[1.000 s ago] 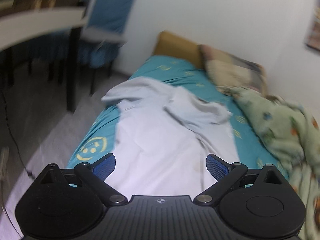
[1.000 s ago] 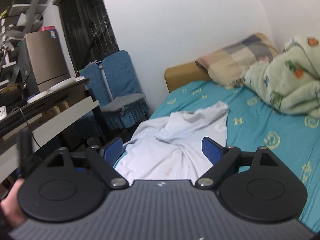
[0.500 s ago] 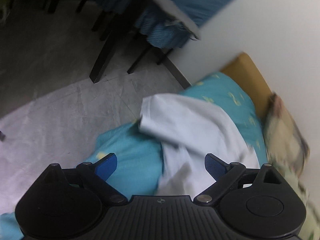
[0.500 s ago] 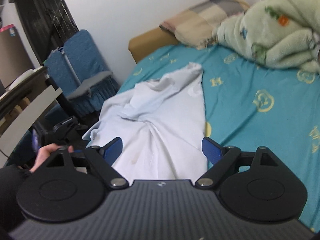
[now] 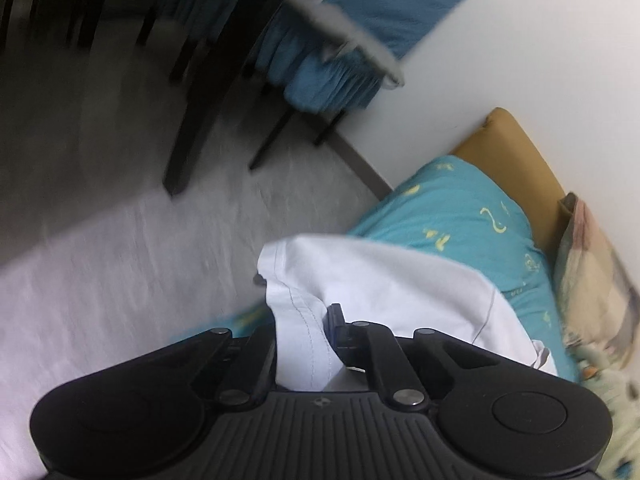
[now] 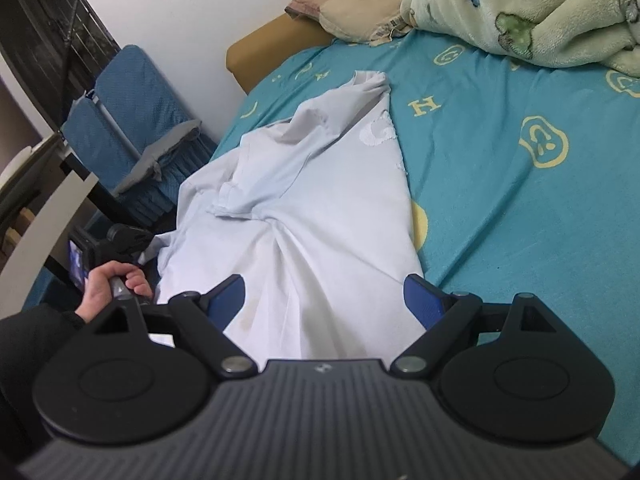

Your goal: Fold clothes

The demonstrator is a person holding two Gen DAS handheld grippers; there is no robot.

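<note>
Left gripper (image 5: 302,330) pinches the shirt (image 6: 304,208) (lengthwise toward the pillow (image 6: 360,4)); right gripper (image 6: 324,300) jaws wide, empty.

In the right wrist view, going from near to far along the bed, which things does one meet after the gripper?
right gripper → white shirt → teal bedsheet → checked pillow beside the green blanket.

one shirt (image 6: 312,208), one blanket (image 6: 552,12), two chairs (image 6: 132,120)
</note>
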